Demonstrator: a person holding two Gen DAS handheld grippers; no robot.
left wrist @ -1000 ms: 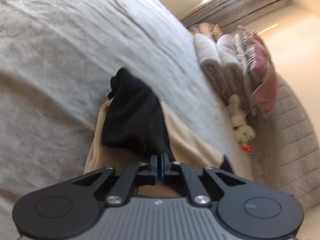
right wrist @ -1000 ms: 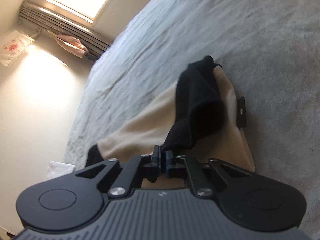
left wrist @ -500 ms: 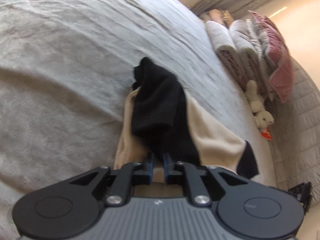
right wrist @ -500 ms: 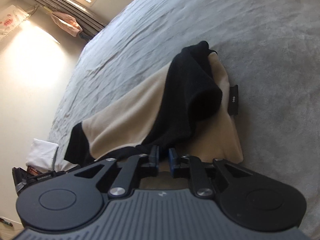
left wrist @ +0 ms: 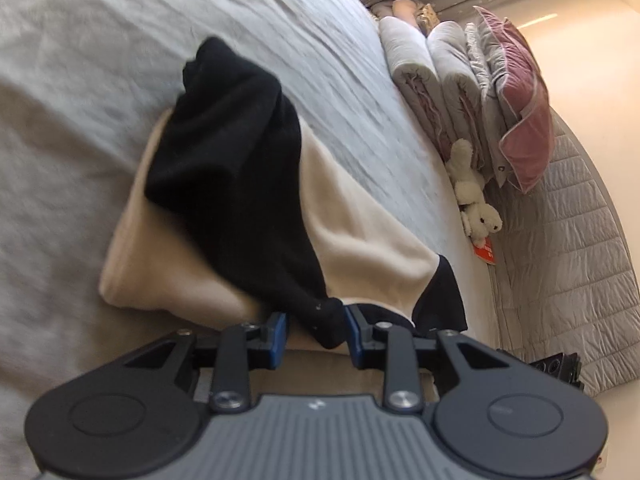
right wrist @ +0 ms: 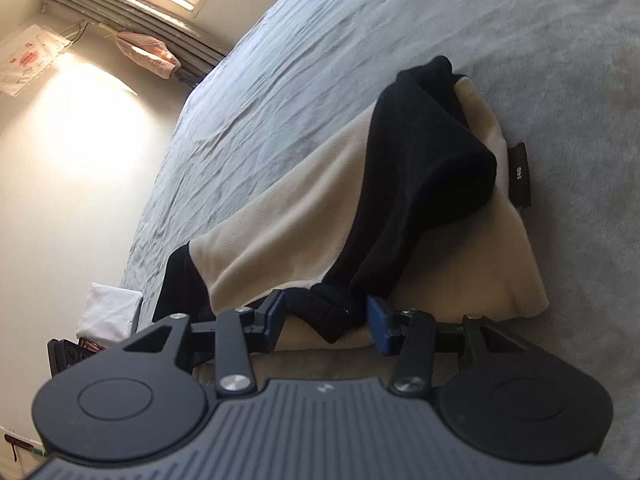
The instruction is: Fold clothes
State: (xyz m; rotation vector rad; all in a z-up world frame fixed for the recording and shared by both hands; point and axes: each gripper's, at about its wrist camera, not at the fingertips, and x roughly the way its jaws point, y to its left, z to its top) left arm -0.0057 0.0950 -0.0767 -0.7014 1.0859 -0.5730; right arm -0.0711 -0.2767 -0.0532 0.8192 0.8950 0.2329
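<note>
Both grippers have let go since a moment ago, when they were pinched tight on the black cloth; their jaws have just been opening

From the left wrist view, the left gripper (left wrist: pixel 316 332) has its blue pads apart, and the end of the black sleeve (left wrist: pixel 236 184) lies loose between them, no longer squeezed. That sleeve runs back across the top of the cream sweater (left wrist: pixel 168 264), which lies flat on the grey bed (left wrist: pixel 100 40). A toy bunny (left wrist: pixel 474 196) and stacked pillows (left wrist: pixel 460 80) sit well apart, by the headboard

From the right wrist view, the right gripper (right wrist: pixel 326 320) is open wider, and the other black sleeve end (right wrist: pixel 332 312) is bunched between its pads (it looks like a little lump, not flat). The sweater (right wrist: pixel 280 224) is folded in half under it, with a small black tag (right wrist: pixel 520 176) poking out at the side

What could go wrong, I think: if a hand pulls back while the fuzzy cloth is caught on a pad, the sleeve will drag off and mess up the fold. The bunched ends may also make the pile lumpy, so the next fold comes out crooked
</note>
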